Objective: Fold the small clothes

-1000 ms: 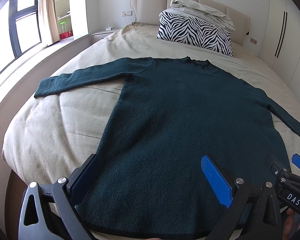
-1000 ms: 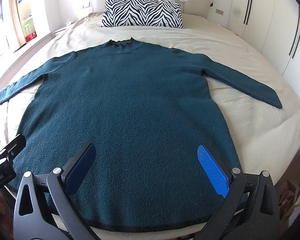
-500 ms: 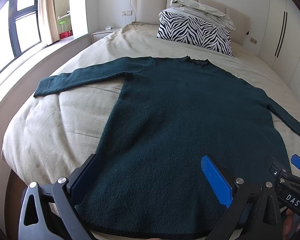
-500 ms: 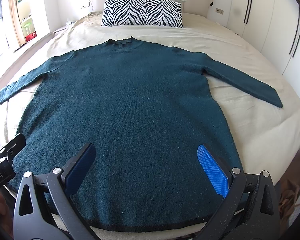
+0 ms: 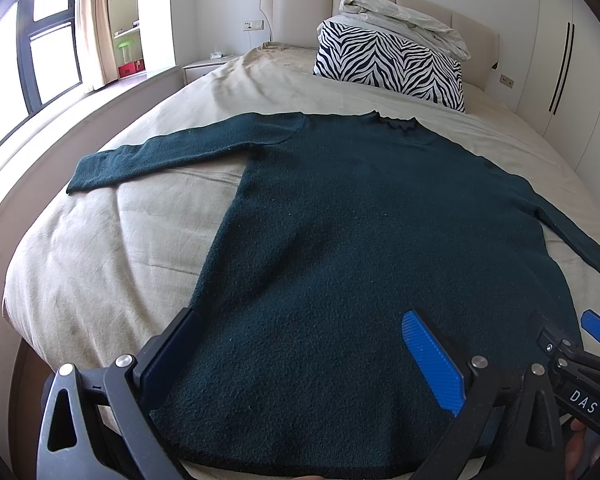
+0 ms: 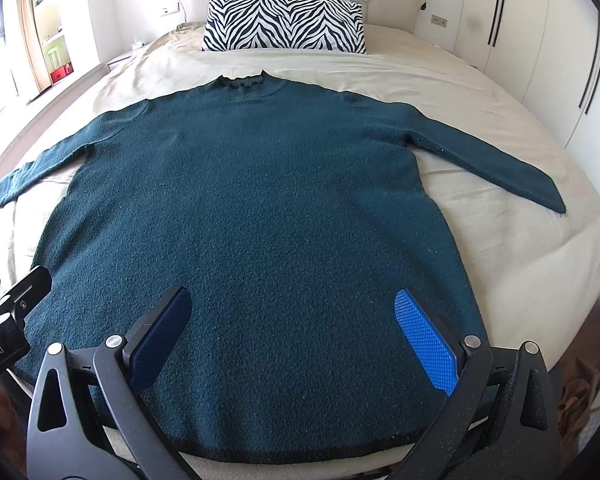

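Observation:
A dark green long-sleeved sweater [image 5: 360, 240] [image 6: 252, 216] lies flat on the bed, neck toward the headboard, both sleeves spread sideways. Its hem lies near the bed's foot edge. My left gripper [image 5: 300, 344] hovers open over the hem's left part, nothing between its fingers. My right gripper [image 6: 296, 328] stands open above the hem's middle-right part, also empty. The right gripper's blue tip [image 5: 598, 328] shows at the lower right of the left wrist view. Part of the left gripper [image 6: 16, 300] shows at the left edge of the right wrist view.
The bed is covered by a beige sheet [image 5: 112, 248] [image 6: 512, 240]. A zebra-print pillow [image 5: 388, 64] [image 6: 284, 24] with a folded pale duvet [image 5: 404, 20] on top leans at the headboard. A window [image 5: 40, 68] and shelves are on the left, white wardrobes [image 6: 540, 40] on the right.

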{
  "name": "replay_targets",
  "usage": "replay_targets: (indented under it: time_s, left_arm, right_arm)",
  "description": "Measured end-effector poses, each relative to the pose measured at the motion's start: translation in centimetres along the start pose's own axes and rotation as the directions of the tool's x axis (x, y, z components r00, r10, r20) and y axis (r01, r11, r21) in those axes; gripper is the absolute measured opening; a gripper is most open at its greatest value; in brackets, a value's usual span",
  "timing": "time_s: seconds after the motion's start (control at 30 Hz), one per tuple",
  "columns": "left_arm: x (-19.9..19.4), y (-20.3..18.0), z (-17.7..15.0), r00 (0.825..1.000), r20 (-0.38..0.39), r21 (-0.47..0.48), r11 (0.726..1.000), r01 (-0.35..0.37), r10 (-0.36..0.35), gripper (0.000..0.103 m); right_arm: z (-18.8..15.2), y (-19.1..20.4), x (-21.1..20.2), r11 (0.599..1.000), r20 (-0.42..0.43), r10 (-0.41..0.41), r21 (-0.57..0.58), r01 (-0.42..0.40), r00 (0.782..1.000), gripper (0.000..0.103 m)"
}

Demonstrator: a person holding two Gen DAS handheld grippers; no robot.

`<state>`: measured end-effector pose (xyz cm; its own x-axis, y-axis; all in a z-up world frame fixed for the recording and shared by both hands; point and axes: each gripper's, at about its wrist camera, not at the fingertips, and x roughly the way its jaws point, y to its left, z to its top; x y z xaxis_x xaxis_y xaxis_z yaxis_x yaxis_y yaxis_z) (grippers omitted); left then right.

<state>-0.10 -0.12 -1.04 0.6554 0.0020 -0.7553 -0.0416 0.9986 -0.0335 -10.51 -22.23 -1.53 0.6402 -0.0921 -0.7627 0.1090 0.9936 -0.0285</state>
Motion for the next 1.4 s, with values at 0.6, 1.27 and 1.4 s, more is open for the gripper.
replay_targets:
  time_s: [0.6,1.27,1.4]
  left_arm:
    - [0.1,-0.3,-0.5,1.0,-0.008,-0.006,1.0,0.007,-0.007,0.103]
    - [2.4,-0.5,-0.8,0.982,-0.123,-0.024,0.99,0.139,-0.141,0.103]
    - [3.3,-1.1,1.2,0.981,-0.104,-0.039,0.986,0.162,-0.165,0.103]
  right_arm:
    - [-0.4,0.1,0.3,1.0,-0.009,0.002,0.003,-0.002,1.0,0.103]
    - [3.2,-16.1,2.1,0.916,0.13,0.115,0.37,-0.156,0.985,0.103]
    - [3.6,-28.0,4.4,0.753,0.172,0.108,0.629,-0.194,0.979,0.103]
